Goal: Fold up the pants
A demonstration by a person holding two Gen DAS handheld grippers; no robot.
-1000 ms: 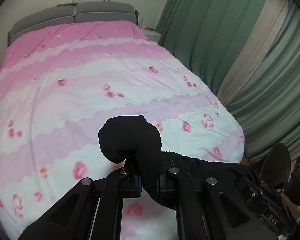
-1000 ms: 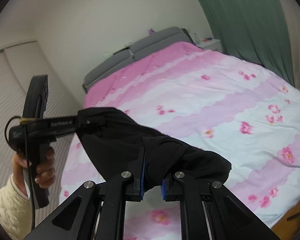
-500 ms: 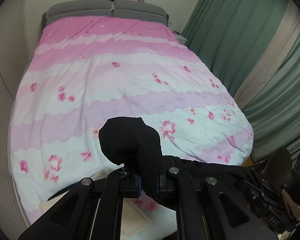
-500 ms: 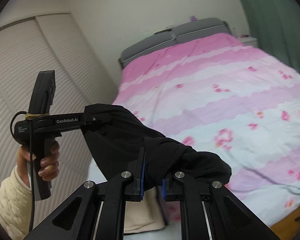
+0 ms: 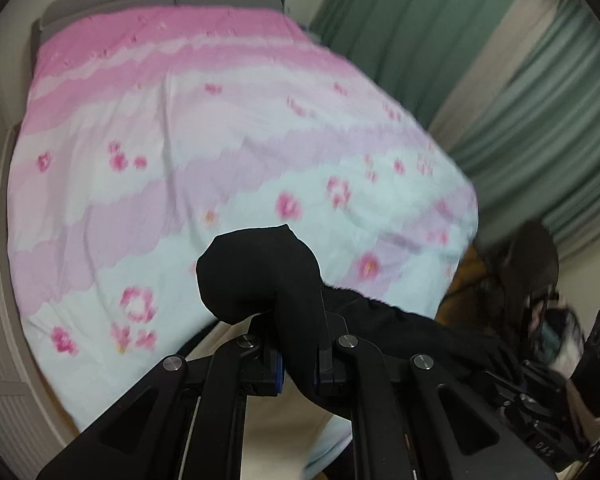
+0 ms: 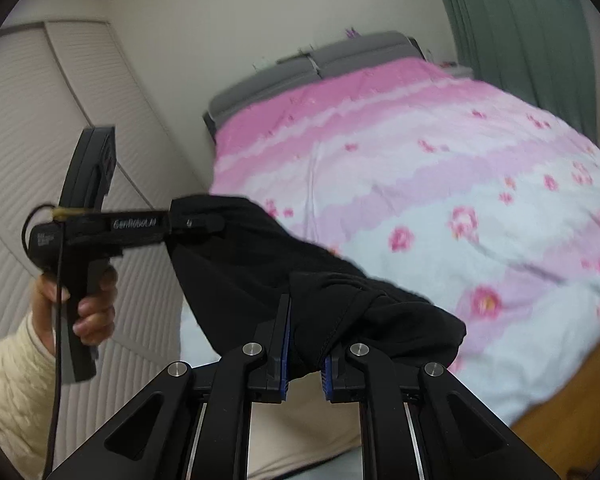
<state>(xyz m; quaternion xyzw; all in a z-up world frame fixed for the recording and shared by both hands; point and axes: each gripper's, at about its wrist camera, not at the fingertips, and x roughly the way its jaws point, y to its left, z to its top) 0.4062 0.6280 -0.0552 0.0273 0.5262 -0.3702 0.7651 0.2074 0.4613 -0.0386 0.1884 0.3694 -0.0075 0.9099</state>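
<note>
Both grippers clenched on black pants (image 6: 268,264): left gripper (image 5: 298,354), right gripper (image 6: 304,354). Carrying step, cloth aloft near bed (image 5: 220,140) foot edge. Next: spread flat on bed.

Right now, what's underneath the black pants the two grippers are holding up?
Under the black pants lies the near end of the pink flowered bedspread, with a cream surface at the bed's foot. What the cloth hangs over directly is hidden.

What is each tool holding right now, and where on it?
Both hold the black pants: left tool and right tool each pinch a bunched edge; which part is unclear.
</note>
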